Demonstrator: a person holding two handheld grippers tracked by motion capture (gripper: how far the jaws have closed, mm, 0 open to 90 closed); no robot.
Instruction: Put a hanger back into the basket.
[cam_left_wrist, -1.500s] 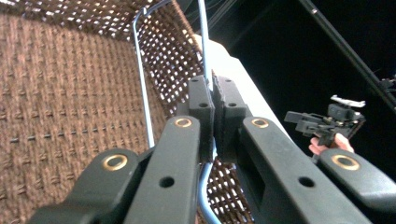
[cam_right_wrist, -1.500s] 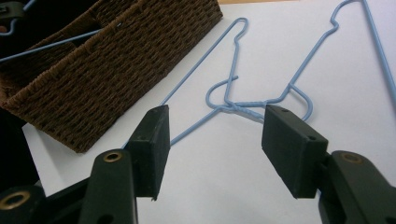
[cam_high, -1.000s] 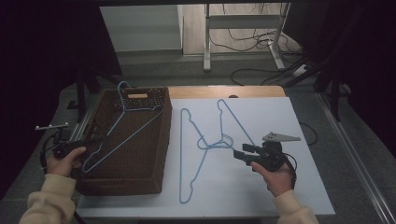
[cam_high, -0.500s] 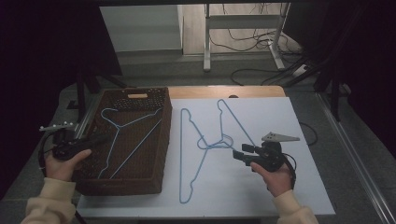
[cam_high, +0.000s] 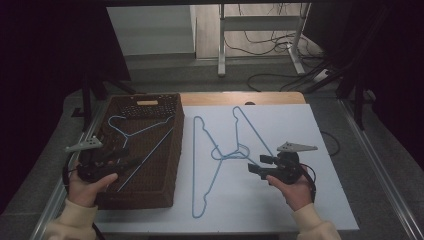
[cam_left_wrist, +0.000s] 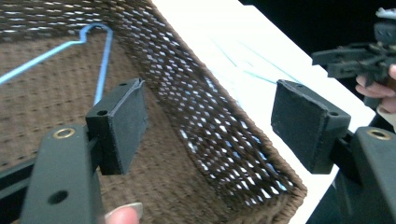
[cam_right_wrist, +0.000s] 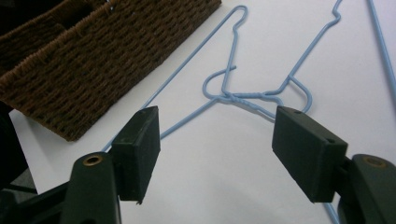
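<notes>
A blue wire hanger (cam_high: 131, 134) lies inside the brown wicker basket (cam_high: 176, 145) at the table's left. My left gripper (cam_high: 131, 156) hovers over the basket's near left part. Its jaws have just been opening and stand open with nothing between them. In the left gripper view (cam_left_wrist: 208, 126) the hanger (cam_left_wrist: 103, 70) rests on the basket floor beyond the pads. Two more blue hangers (cam_high: 202, 165) (cam_high: 250, 127) lie on the white tabletop with hooks crossed. My right gripper (cam_high: 256, 164) has also been opening and holds nothing. It sits just right of those hooks (cam_right_wrist: 243, 97).
The basket's woven wall (cam_left_wrist: 201, 116) rises between my left gripper and the white tabletop (cam_high: 310, 200). Its near corner (cam_right_wrist: 93, 51) shows in the right gripper view. Cables and a metal stand (cam_high: 260, 30) are on the floor beyond the table.
My left gripper has opened and let go of the hanger, which dropped flat into the basket. That hand shifted right over the basket. The right gripper's jaws widened a little; that hand stayed put.
</notes>
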